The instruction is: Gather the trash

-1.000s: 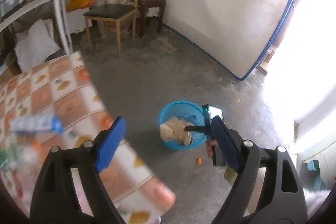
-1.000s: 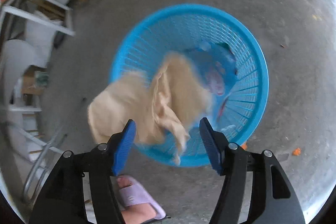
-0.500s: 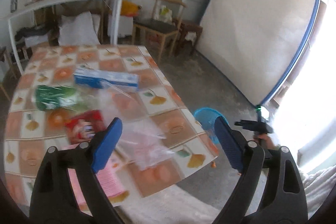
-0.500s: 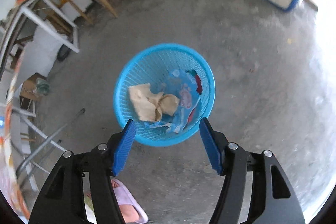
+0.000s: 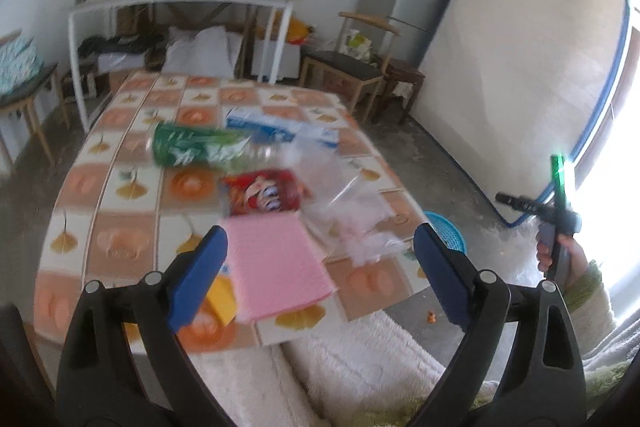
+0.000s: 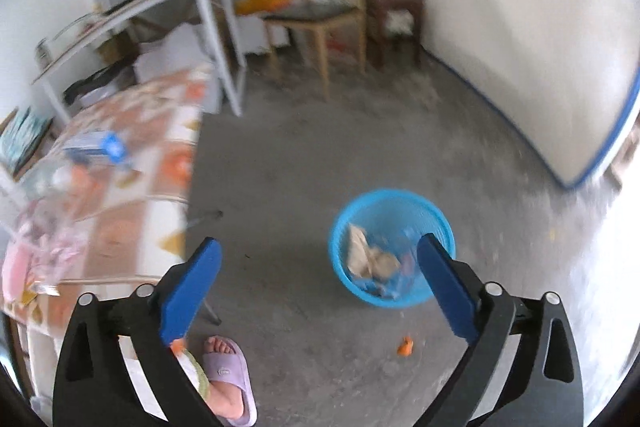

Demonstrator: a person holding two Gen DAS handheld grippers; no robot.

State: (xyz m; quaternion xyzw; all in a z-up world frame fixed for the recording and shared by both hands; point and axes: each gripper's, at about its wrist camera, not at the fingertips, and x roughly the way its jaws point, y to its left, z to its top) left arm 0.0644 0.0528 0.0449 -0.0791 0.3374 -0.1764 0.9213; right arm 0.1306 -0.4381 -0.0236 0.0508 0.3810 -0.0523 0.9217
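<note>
Since a second ago the left tool [image 5: 320, 273] has swung from the basket [image 6: 392, 251] up over the table [image 5: 120, 227], and the right tool [image 6: 318, 287] has pulled back from above the basket, where the tan wad [image 6: 370, 257] now lies inside. Both tools stand spread wide with nothing between their fingers. On the table, trash waits: a pink sheet [image 5: 276, 265] nearest the left tool, a red wrapper [image 5: 262, 193], clear plastic [image 5: 344, 203], a green bag [image 5: 192, 147] and a blue box [image 5: 280, 131].
</note>
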